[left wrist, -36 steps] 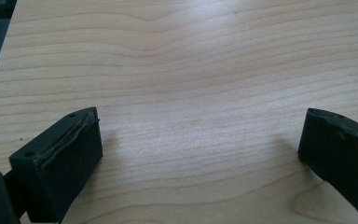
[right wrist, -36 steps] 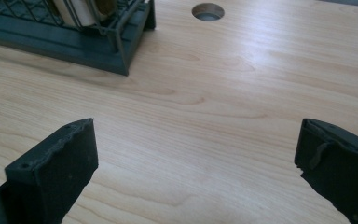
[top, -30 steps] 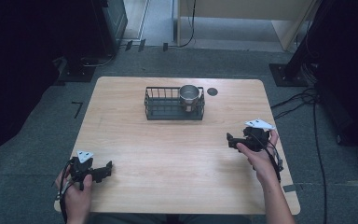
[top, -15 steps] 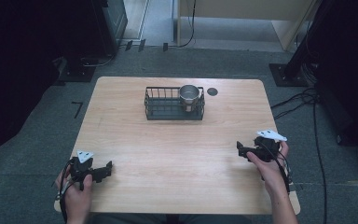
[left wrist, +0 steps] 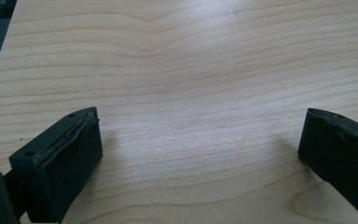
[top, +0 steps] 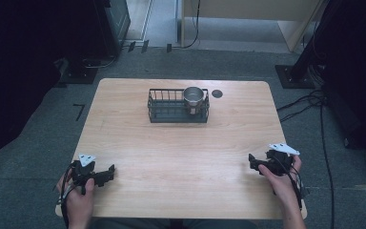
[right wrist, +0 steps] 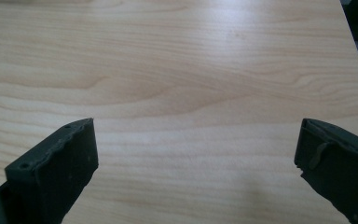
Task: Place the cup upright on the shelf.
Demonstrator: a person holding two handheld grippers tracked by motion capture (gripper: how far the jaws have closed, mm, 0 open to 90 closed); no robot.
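A black wire basket point(top: 177, 106) stands at the table's far middle, and a metal cup point(top: 193, 98) sits upright in its right end. My left gripper point(top: 108, 173) rests low at the near left corner of the wooden table point(top: 181, 157), held by a hand, jaws wide apart with bare wood between them point(left wrist: 200, 140). My right gripper point(top: 252, 163) is at the near right, also open, with nothing but tabletop between its jaws point(right wrist: 196, 149). Both grippers are far from the basket.
A small dark round cap point(top: 217, 93) sits in the tabletop just right of the basket. Dark equipment stands and cables point(top: 314, 100) lie on the grey floor around the table. The table's right edge point(right wrist: 354, 56) lies close to the right gripper.
The right gripper has moved back toward the near right edge of the table and lower. The left gripper has stayed at the near left corner.
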